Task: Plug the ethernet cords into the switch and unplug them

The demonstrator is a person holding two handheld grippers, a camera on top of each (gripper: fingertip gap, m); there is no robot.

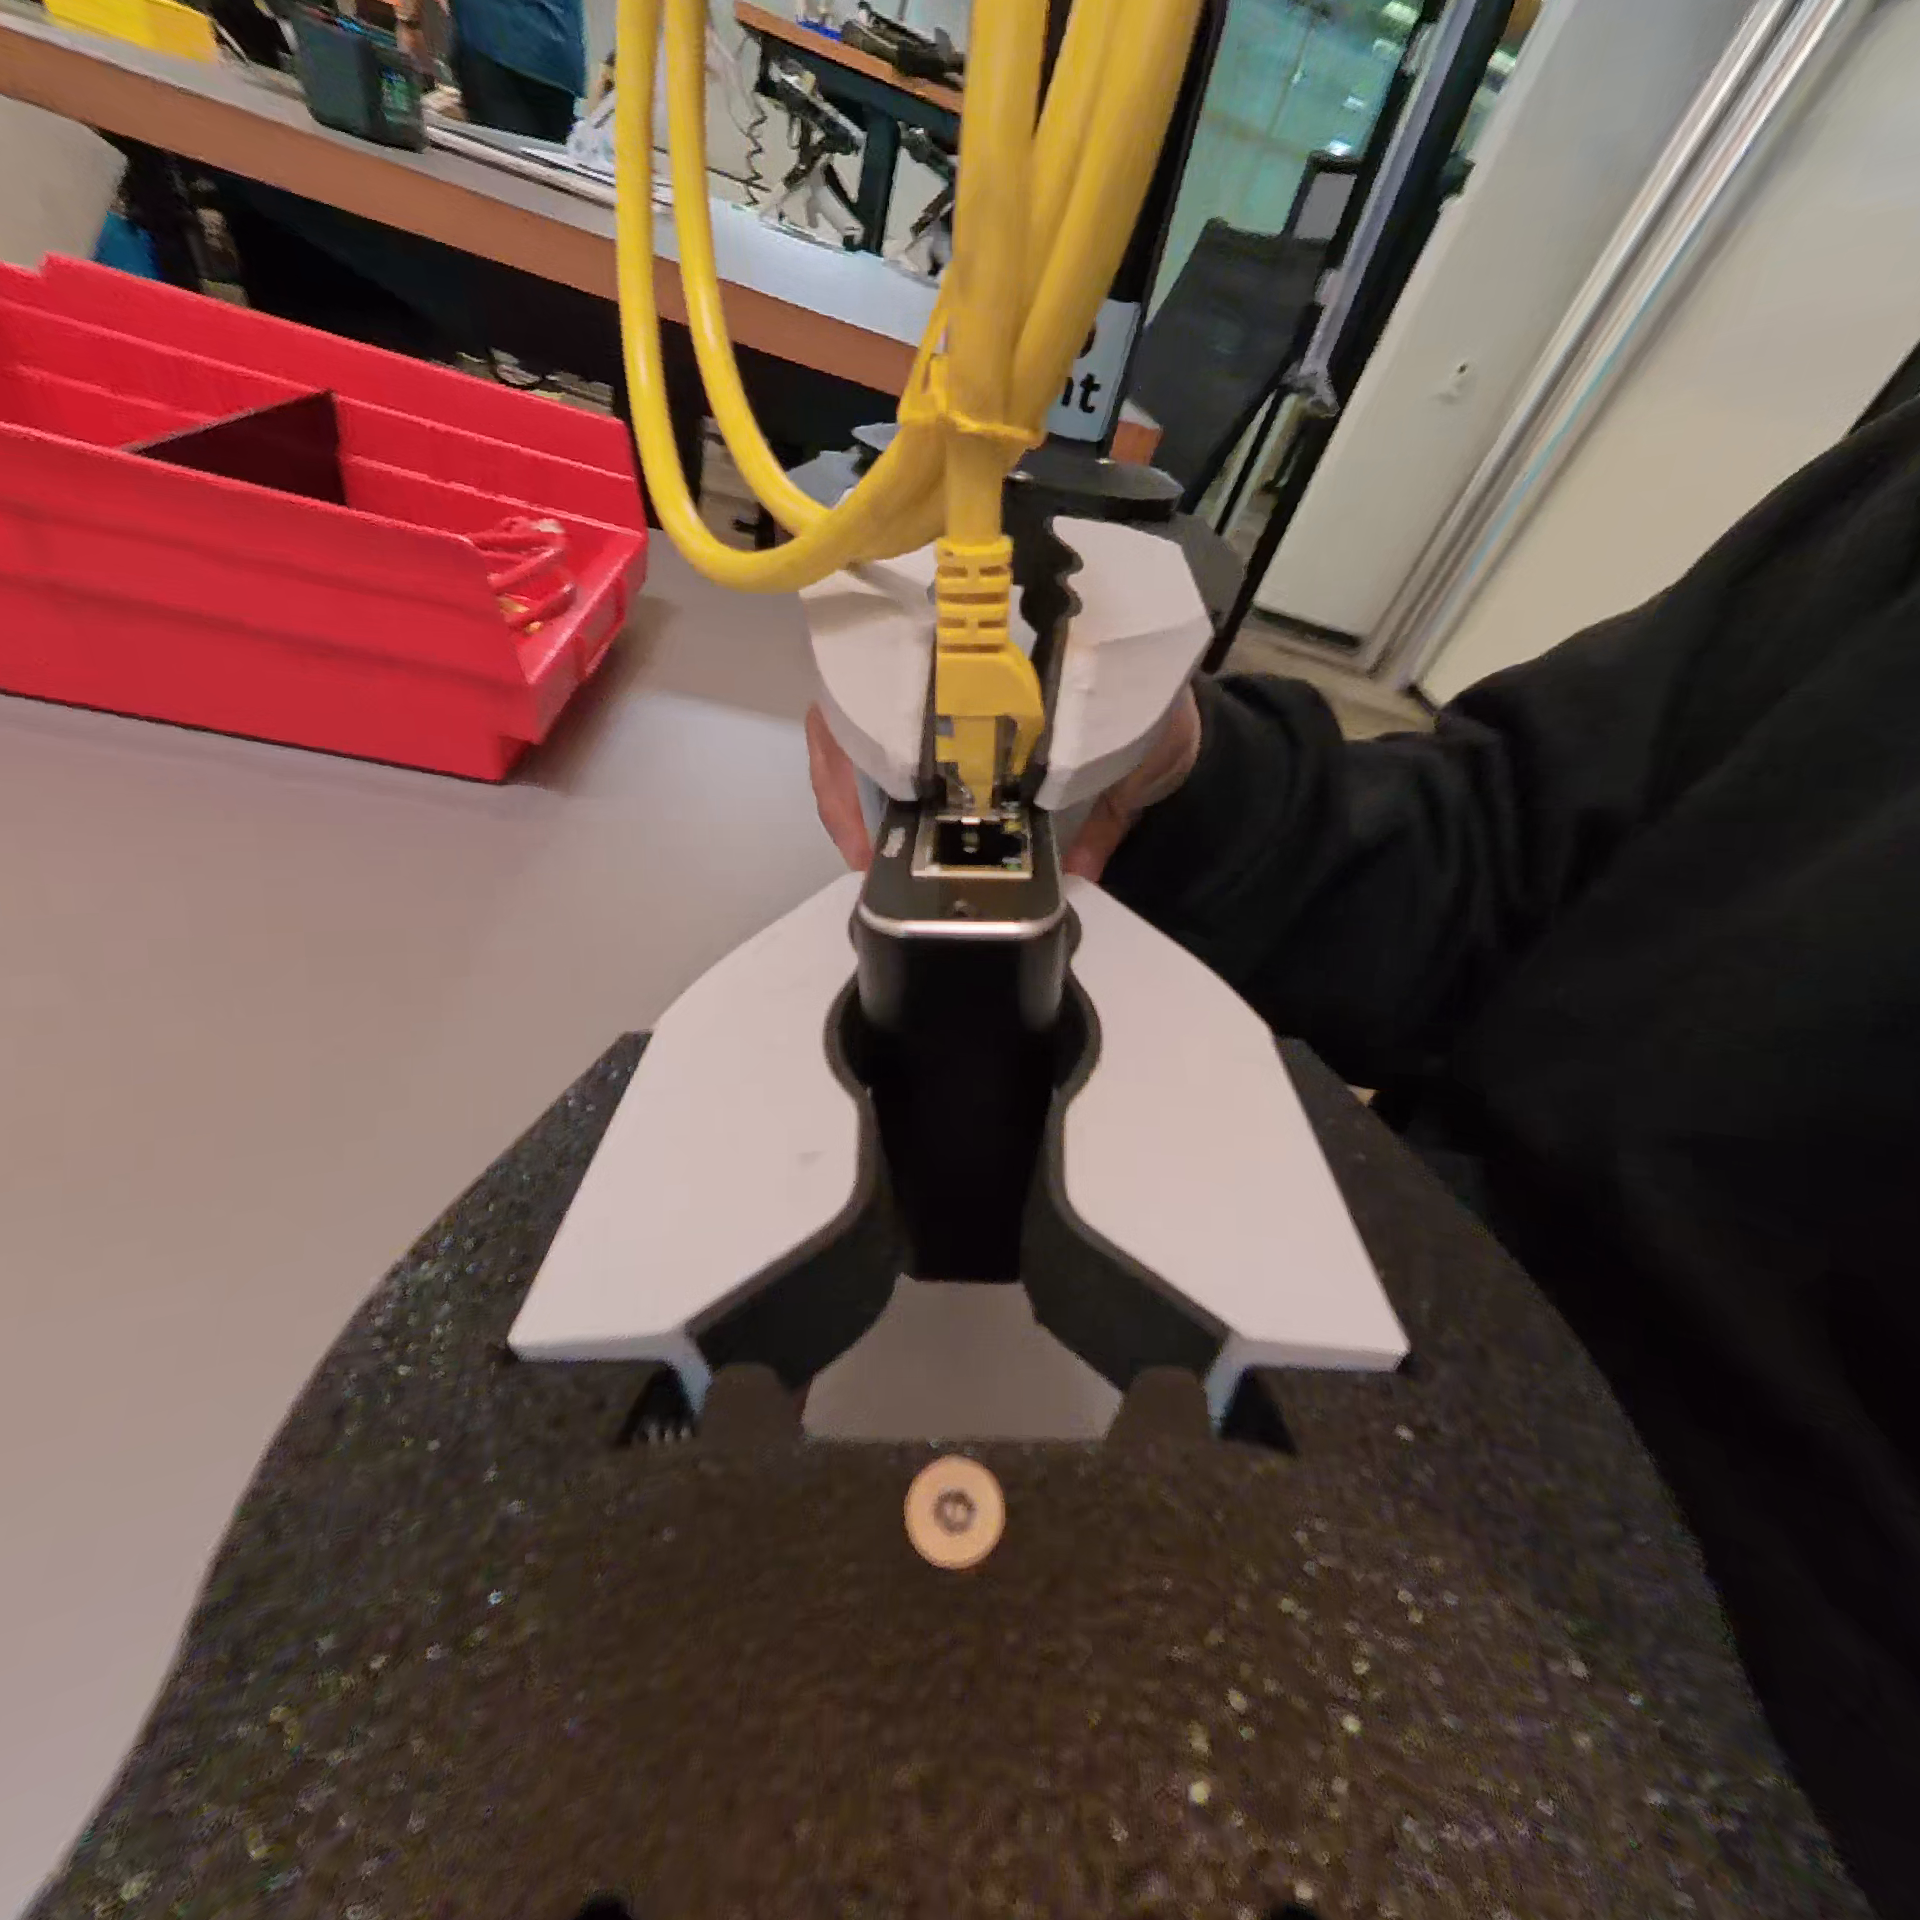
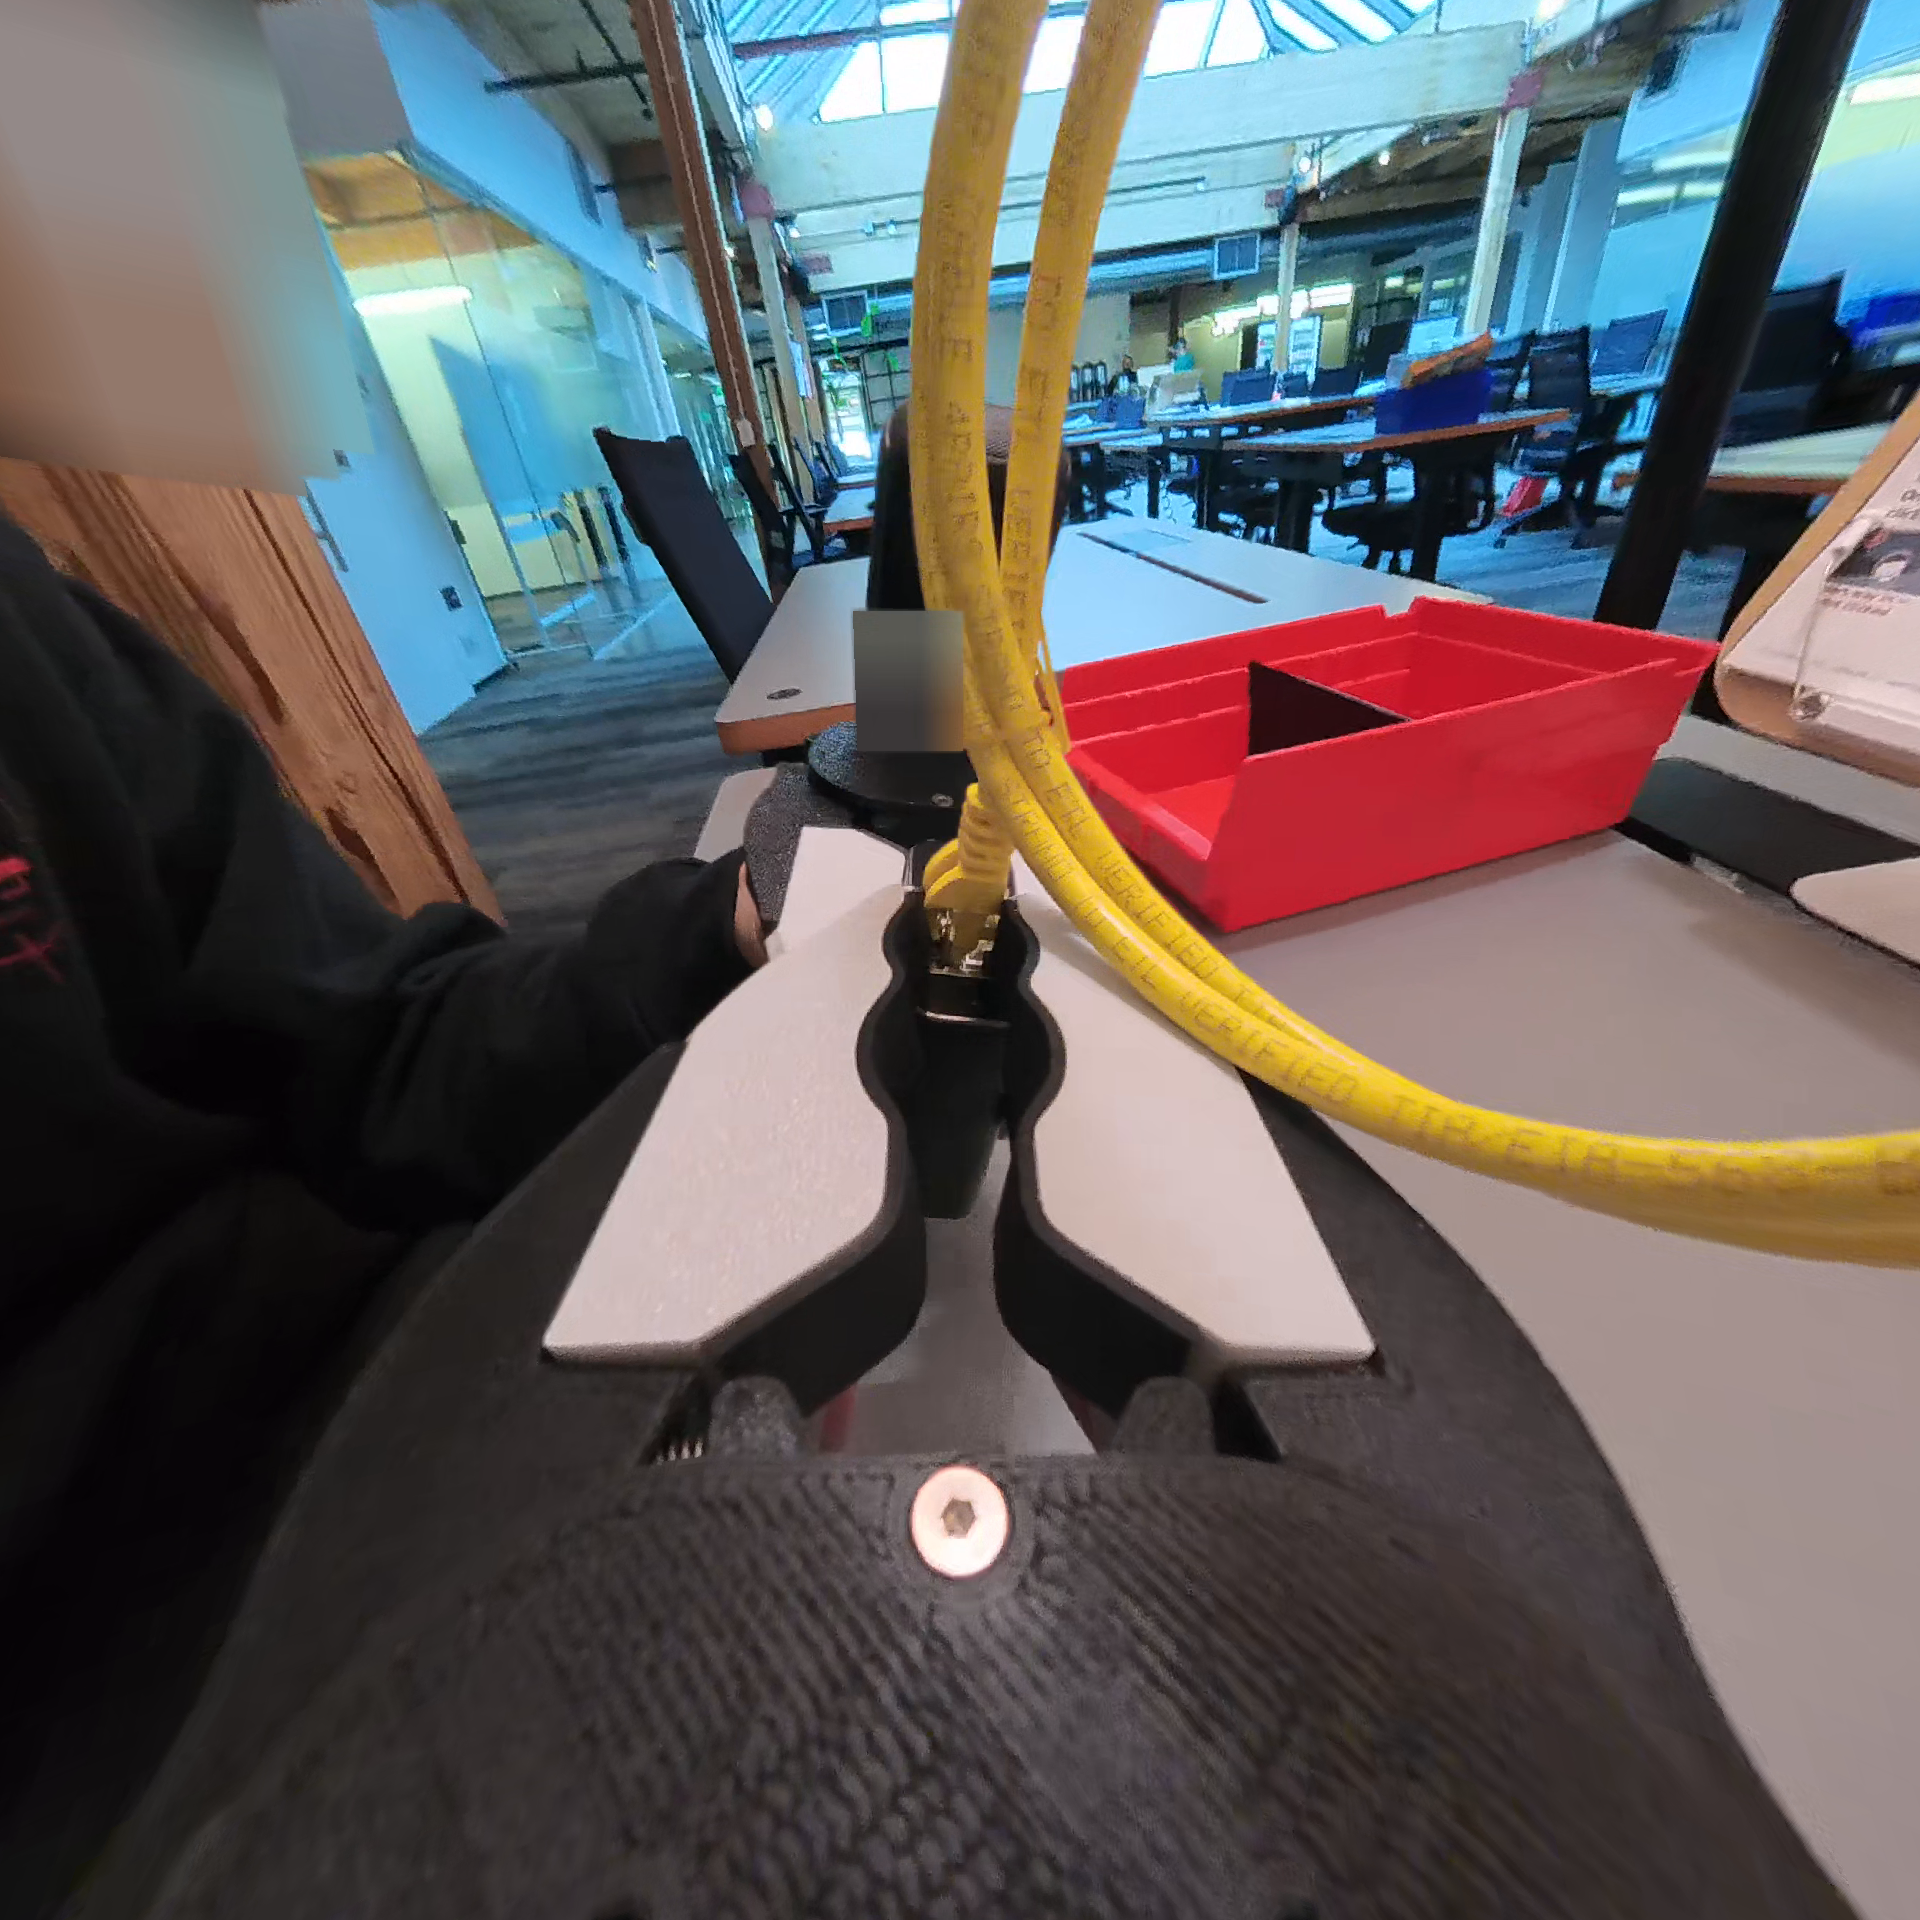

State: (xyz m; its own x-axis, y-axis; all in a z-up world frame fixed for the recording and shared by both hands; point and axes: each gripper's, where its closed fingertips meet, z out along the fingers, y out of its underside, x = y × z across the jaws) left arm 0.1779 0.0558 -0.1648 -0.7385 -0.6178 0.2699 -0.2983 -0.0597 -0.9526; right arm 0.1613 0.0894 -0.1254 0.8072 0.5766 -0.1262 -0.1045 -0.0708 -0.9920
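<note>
Facing tools: L (image 1: pixel 961 914) clamps switch (image 1: pixel 961 1039), R (image 2: pixel 961 935) plug (image 2: pixel 961 940).

Bright, even daylight from skylights; wide-angle edges bend, foreground slightly soft.

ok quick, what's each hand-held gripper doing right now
Left hand-held gripper: closed on the black switch.
Right hand-held gripper: closed on the yellow ethernet plug, at the switch port.

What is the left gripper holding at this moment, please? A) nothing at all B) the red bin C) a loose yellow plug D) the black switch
D: the left gripper is closed around the black switch, while the right gripper pinches the yellow plug at a port.
</note>
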